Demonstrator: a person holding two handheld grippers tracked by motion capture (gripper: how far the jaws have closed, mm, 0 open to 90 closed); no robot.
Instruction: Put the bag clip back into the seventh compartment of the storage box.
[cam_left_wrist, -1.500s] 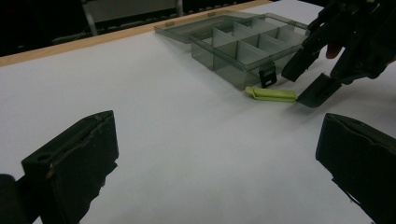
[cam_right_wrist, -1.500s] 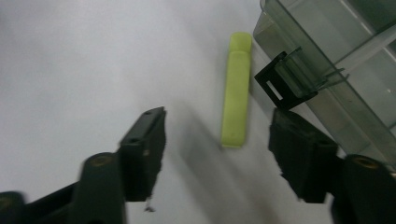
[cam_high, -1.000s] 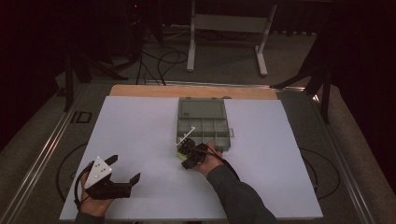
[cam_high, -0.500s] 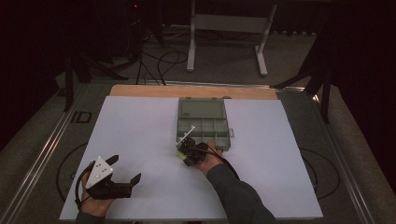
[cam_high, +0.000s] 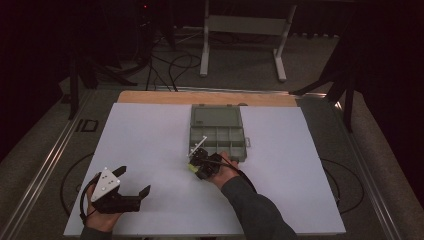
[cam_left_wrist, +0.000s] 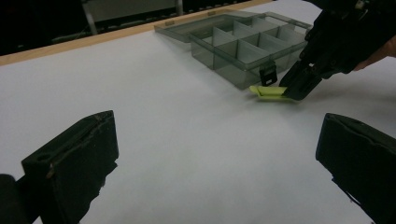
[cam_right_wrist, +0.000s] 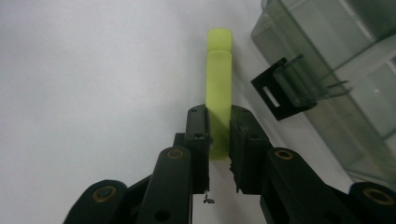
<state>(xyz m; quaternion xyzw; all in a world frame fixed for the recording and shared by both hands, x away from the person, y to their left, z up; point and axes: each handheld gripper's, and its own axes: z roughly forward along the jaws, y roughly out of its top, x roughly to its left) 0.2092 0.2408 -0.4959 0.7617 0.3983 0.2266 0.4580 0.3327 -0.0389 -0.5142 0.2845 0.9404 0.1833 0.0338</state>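
The white table (cam_high: 150, 140) is carrying an open grey compartment box (cam_high: 218, 131) near its middle. The left gripper (cam_high: 134, 189) is resting at the near left edge, jaws standing wide apart and holding nothing. The right gripper (cam_right_wrist: 218, 140) is clamping a yellow-green strip (cam_right_wrist: 218, 84), which is lying on the table just beside the box's black latch (cam_right_wrist: 275, 95).
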